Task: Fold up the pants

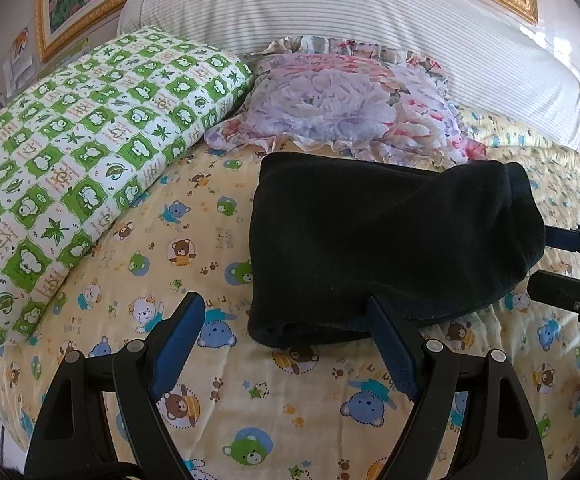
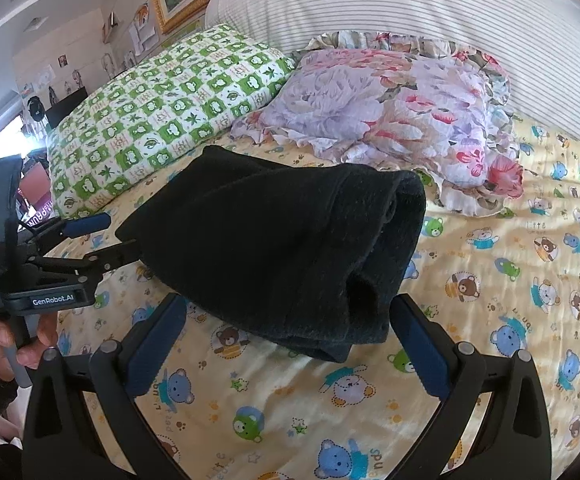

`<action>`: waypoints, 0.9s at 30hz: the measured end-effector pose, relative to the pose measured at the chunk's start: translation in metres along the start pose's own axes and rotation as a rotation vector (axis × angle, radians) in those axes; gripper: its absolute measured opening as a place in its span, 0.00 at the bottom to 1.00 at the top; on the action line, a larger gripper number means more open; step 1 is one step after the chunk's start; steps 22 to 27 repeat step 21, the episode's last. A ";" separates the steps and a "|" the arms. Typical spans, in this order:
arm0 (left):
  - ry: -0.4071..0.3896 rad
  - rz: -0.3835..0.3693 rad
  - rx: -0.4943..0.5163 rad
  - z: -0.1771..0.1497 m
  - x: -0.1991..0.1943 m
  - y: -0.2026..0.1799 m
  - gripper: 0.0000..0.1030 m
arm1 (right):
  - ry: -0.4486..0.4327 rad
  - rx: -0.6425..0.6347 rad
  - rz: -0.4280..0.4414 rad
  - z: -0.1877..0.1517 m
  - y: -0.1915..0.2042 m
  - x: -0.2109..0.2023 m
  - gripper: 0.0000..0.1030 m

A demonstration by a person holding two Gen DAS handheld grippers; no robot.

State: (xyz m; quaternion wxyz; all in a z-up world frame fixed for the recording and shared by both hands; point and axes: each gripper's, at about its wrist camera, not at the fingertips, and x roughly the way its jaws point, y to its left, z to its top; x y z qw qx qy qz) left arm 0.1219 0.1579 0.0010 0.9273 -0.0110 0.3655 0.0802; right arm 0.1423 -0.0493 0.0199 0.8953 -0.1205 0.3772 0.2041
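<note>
Pants (image 1: 389,248): folded dark bundle on bear-print sheet (image 1: 138,264), just before floral pillow (image 1: 345,104). Left gripper (image 1: 286,344) and right gripper (image 2: 286,344) both spread, holding nothing, flanking the bundle's near edge; likely finishing.

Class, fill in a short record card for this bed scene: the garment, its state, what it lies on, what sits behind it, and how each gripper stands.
garment: black pants
state: folded into a compact bundle
surface: yellow bear-print bedsheet
behind: green checked pillow beside floral pillow
backdrop: striped headboard
left gripper: open, one finger at the bundle's near edge
right gripper: open, straddling the bundle's near corner
</note>
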 end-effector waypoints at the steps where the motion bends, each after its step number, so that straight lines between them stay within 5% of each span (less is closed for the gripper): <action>1: -0.001 -0.001 -0.001 0.000 -0.001 0.000 0.81 | 0.000 0.001 0.001 0.000 0.000 0.000 0.99; 27: -0.008 -0.019 0.025 0.008 -0.011 -0.011 0.81 | -0.004 0.039 -0.006 -0.008 -0.010 -0.010 0.99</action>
